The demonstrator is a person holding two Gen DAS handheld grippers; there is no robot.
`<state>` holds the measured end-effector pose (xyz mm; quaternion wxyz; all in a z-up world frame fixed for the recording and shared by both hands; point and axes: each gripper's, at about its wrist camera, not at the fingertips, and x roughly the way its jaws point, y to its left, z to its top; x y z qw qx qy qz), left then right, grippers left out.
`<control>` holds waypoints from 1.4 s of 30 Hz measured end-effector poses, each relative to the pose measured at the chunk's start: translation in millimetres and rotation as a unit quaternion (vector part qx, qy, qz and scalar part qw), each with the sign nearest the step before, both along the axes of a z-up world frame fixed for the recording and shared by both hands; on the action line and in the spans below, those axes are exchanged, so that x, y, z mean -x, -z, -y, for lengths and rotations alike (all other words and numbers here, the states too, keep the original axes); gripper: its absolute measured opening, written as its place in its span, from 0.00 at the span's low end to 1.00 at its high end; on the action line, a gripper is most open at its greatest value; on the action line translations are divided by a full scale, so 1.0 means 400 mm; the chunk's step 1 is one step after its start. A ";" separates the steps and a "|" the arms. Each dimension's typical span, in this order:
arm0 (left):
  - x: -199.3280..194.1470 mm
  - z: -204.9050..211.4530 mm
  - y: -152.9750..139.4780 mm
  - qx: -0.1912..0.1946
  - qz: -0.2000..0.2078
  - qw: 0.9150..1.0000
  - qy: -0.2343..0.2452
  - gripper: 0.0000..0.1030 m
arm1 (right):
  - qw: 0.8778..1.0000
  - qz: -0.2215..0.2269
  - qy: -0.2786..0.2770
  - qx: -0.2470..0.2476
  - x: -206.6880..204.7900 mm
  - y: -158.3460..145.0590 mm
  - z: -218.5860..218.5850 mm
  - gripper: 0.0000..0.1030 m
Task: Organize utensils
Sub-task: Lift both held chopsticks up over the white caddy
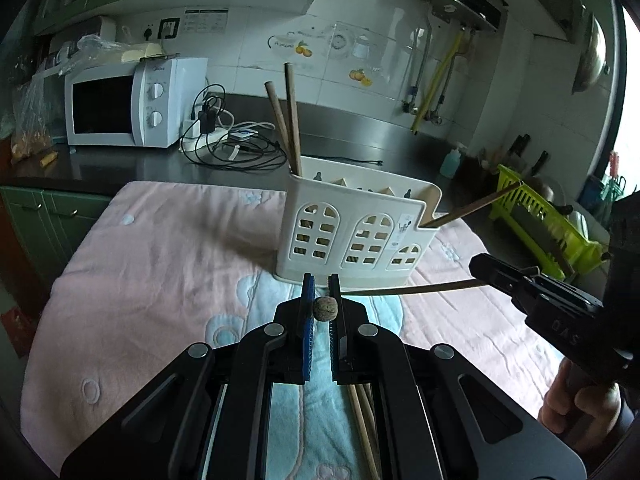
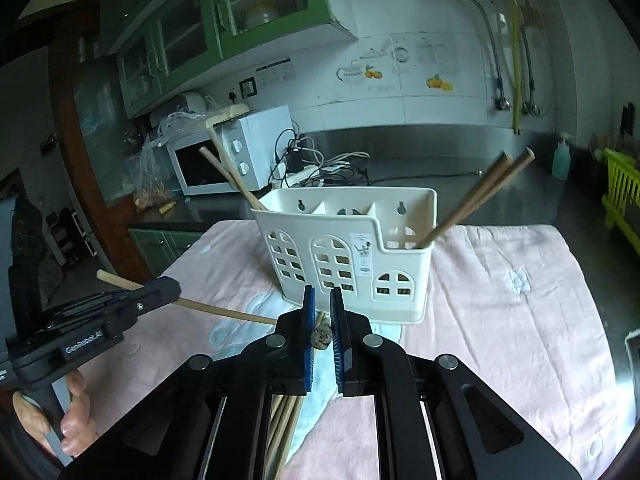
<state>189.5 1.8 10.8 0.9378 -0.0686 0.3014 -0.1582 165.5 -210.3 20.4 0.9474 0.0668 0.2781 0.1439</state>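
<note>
A cream utensil holder (image 1: 360, 240) (image 2: 344, 256) with window cut-outs stands on a pink and blue towel (image 1: 160, 260) (image 2: 500, 300). Two chopsticks (image 1: 290, 120) (image 2: 228, 172) lean out of its left compartment, and more chopsticks (image 1: 472, 204) (image 2: 480, 192) out of its right one. My left gripper (image 1: 322, 280) (image 2: 168, 286) is shut on a wooden chopstick (image 2: 224, 312), whose blunt end (image 1: 326, 309) shows between the pads. My right gripper (image 2: 322, 292) (image 1: 480, 268) is shut on another chopstick (image 1: 408, 289), whose end (image 2: 322, 336) also shows. Both hover just in front of the holder. Loose chopsticks (image 1: 360, 420) (image 2: 286, 420) lie below.
A white microwave (image 1: 120, 104) (image 2: 224, 160) and tangled cables (image 1: 232, 140) sit on the dark counter behind. A lime-green dish rack (image 1: 540, 216) (image 2: 620, 192) and a blue bottle (image 1: 452, 162) stand at the right. A hand (image 1: 576, 404) (image 2: 76, 408) grips each handle.
</note>
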 end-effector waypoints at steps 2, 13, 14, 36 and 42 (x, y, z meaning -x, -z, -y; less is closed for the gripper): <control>0.006 0.006 -0.014 -0.007 0.002 1.000 0.003 0.05 | 1.000 -0.002 -0.001 -0.002 0.001 -0.009 0.009 0.06; 0.018 0.005 -0.126 -0.015 0.023 1.000 0.005 0.05 | 0.999 0.005 -0.018 0.043 0.021 -0.167 0.053 0.06; 0.018 0.008 -0.133 -0.018 0.025 1.000 0.006 0.05 | 0.999 0.007 -0.019 0.044 0.023 -0.182 0.059 0.06; -0.055 0.079 -0.454 -0.016 0.151 0.988 -0.004 0.05 | 0.995 0.076 0.007 0.063 -0.062 -0.434 0.128 0.06; -0.147 0.102 -0.473 -0.026 0.169 0.985 -0.020 0.05 | 0.995 0.069 0.005 0.068 -0.134 -0.405 0.116 0.06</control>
